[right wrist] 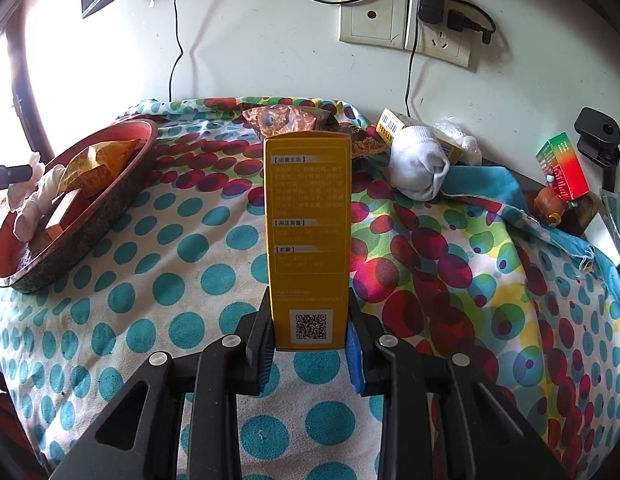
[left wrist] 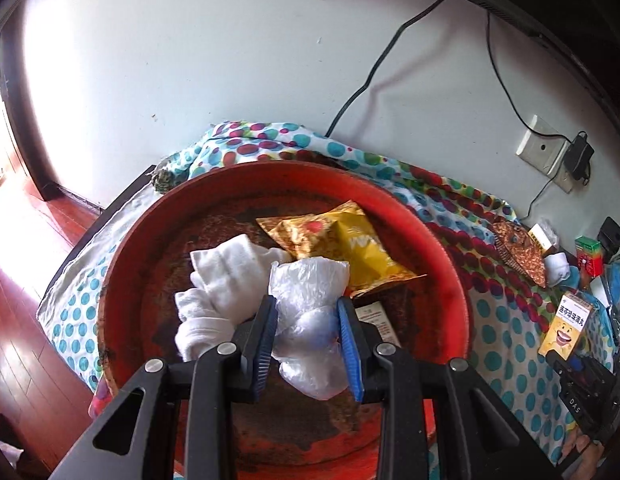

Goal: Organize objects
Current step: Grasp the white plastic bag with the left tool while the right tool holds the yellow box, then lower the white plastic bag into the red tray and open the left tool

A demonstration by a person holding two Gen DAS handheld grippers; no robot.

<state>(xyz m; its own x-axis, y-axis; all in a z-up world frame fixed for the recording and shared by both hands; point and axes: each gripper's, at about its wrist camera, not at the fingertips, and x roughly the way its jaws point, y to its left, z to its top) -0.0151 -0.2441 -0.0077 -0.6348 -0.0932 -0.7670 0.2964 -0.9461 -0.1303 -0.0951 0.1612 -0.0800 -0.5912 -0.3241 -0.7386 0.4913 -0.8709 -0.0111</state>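
My left gripper (left wrist: 308,342) is shut on a crumpled clear plastic bag (left wrist: 310,300) and holds it over the red round tray (left wrist: 150,220). In the tray lie white socks (left wrist: 218,280), a yellow snack packet (left wrist: 349,244) and a small box (left wrist: 379,318). My right gripper (right wrist: 310,344) is shut on a tall yellow box (right wrist: 308,216), held upright above the dotted cloth (right wrist: 182,280). The same yellow box (left wrist: 565,324) shows at the right of the left wrist view. The tray (right wrist: 90,216) lies to the left in the right wrist view.
A rolled white sock (right wrist: 419,168), a brown snack packet (right wrist: 286,120), a yellow-white box (right wrist: 393,124) and a red-green box (right wrist: 563,166) sit along the far edge by the wall. Wall sockets (right wrist: 405,20) with cables are behind. The wooden floor (left wrist: 14,300) lies left.
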